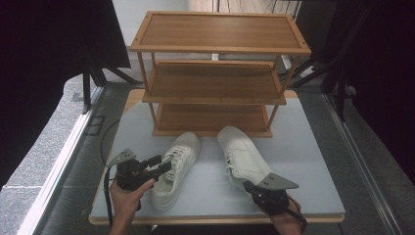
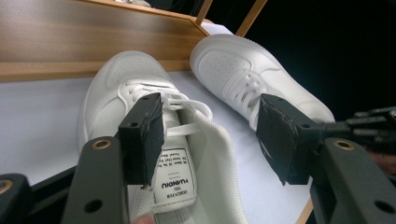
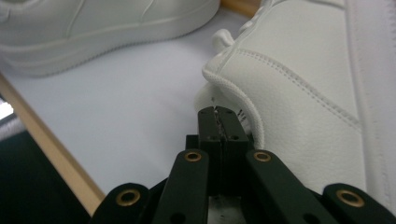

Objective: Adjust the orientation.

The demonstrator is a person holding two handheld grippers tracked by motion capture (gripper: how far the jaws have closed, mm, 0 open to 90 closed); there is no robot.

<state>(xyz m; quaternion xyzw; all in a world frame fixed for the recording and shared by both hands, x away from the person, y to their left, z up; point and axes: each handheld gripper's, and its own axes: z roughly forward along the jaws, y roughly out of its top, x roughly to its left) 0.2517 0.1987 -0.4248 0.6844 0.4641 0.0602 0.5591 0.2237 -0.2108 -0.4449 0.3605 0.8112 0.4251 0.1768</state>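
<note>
- Right gripper (image 1: pixel 250 187), near the front edge of the table (image 1: pixel 313 161) toward its right corner: jaws pressed together, no gap visible in the right gripper view. They sit at the heel collar of the right shoe (image 1: pixel 243 155); a thin bit of the collar rim may be pinched between the pads, but the pads cover the contact, so I cannot tell for sure.
- From above, the grey plate and the person's right hand (image 1: pixel 288 221) cover the jaw tips and the shoe's heel.
- Left gripper (image 1: pixel 162 164), near the front left corner: jaws spread wide. In the left gripper view one pad (image 2: pixel 145 135) is just beside the tongue label of the left shoe (image 1: pixel 176 169), the other is out over the table between the shoes. Nothing gripped.
- Left hand (image 1: pixel 126 196) wraps the gripper body; wrist cut off by the frame bottom.
- Both white shoes lie side by side in the front middle of the table, toes toward the rack, well apart at the heels, closer at the toes.
- Label print on the left tongue is too small to read reliably.
- Wooden rack (image 1: pixel 215 73), three shelves, at the back edge; the lowest shelf is partly hidden by the ones above.
- Surroundings beyond the table are dark, hard to make out.
</note>
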